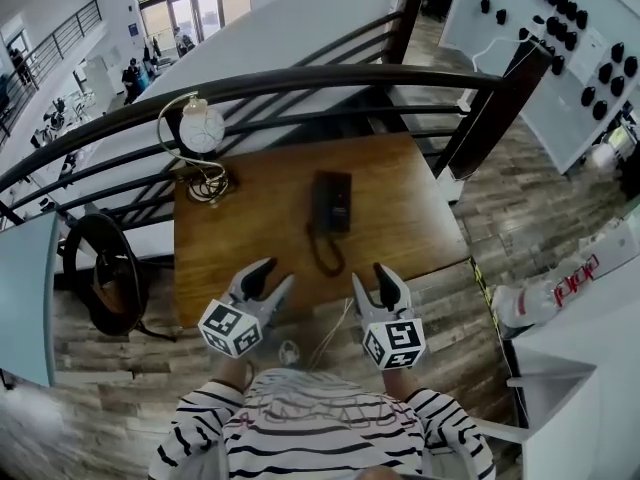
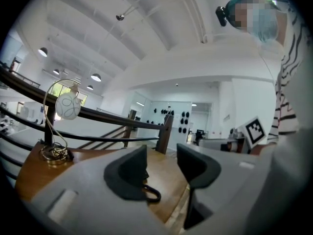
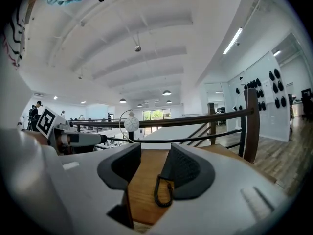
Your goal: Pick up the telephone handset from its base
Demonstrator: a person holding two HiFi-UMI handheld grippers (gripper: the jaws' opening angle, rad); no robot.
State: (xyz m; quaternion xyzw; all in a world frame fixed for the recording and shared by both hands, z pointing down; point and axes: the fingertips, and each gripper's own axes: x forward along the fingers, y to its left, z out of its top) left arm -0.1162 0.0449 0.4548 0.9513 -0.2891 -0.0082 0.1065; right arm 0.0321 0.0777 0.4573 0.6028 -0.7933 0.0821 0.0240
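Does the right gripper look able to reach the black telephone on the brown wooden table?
Probably yes: the right gripper, jaws open, hovers at the table's near edge, with only bare wood and a coiled cord before the telephone.

I see a table (image 1: 400, 208) of smooth brown wood with a soft sheen, a phone (image 1: 331, 201) in matt black plastic, a lamp (image 1: 203, 126) with a thin shiny metal hoop, and a floor (image 1: 510, 203) of grainy grey-brown planks.
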